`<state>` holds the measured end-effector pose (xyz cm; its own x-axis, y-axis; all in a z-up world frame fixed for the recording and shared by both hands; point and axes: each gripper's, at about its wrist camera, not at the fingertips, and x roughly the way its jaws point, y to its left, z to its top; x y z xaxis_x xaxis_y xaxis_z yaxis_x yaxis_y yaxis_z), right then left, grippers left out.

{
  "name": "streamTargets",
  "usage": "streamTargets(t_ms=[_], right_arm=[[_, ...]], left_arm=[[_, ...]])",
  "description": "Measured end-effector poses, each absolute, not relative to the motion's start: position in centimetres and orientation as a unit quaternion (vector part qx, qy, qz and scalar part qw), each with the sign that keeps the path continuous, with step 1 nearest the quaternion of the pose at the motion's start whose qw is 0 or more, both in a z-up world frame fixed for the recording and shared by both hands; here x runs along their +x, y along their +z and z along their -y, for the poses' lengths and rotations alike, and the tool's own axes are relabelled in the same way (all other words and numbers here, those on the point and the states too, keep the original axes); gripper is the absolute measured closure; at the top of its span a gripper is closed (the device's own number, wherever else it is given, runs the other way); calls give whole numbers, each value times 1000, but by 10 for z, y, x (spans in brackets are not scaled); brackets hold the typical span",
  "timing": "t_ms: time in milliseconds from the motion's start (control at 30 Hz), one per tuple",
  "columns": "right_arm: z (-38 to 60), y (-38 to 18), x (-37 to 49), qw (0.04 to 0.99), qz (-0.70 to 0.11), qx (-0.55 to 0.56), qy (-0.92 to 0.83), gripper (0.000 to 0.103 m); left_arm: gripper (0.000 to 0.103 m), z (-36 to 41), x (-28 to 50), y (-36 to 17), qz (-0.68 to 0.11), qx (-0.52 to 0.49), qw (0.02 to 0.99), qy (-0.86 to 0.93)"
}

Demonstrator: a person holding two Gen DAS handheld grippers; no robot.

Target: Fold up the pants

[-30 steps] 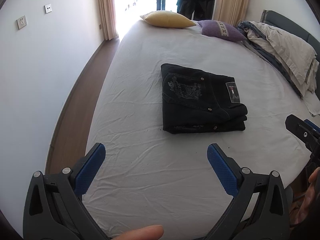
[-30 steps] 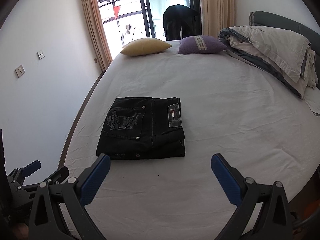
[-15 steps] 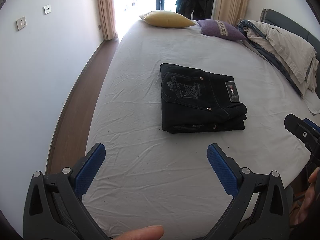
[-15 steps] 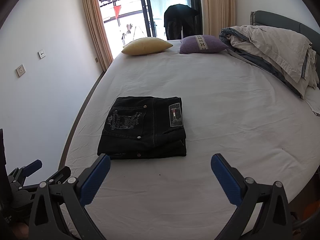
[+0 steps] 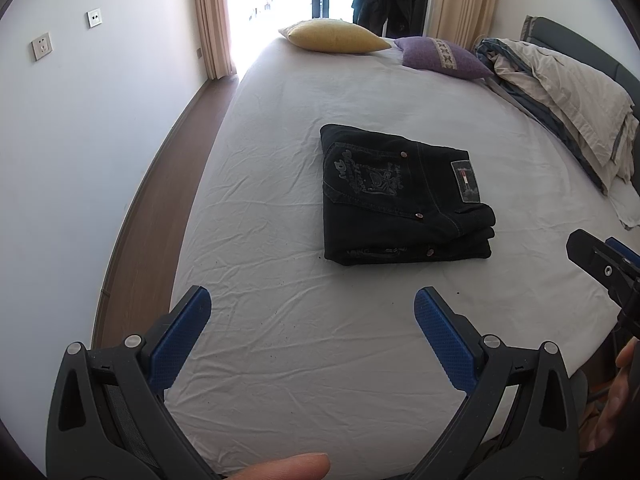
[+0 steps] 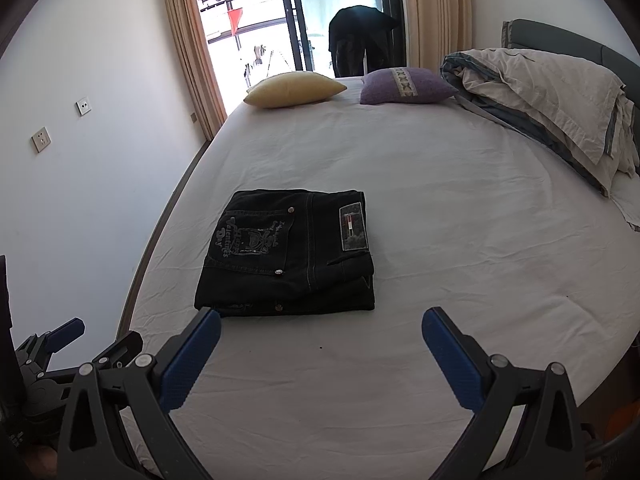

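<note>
Jaws: I see both the left gripper [image 5: 312, 304] and right gripper [image 6: 321, 326] spread wide, holding nothing. Black pants [image 6: 290, 258] lie folded on the bed [image 6: 460, 208], nearer its left edge.

Black pants [image 6: 288, 256] are seen folded into a compact stack on the white bed [image 6: 460, 208] at ten o'clock of the right gripper [image 6: 320, 344], whose blue-padded jaws are spread wide, nothing between them.

left claw [image 5: 312, 304]: eased slightly nearer pants [image 5: 404, 196] | right claw [image 6: 320, 326]: likewise, slightly closer
</note>
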<state>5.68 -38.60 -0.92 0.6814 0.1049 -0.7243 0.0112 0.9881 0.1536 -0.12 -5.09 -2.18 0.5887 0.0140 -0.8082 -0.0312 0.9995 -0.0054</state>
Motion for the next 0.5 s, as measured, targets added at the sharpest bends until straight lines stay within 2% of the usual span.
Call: streamTargets(t_ms=[500], right_arm=[[384,-14,56,913,-400,74,27,0]], left_arm=[[0,50,-1,-22,-454,-9,891,13]])
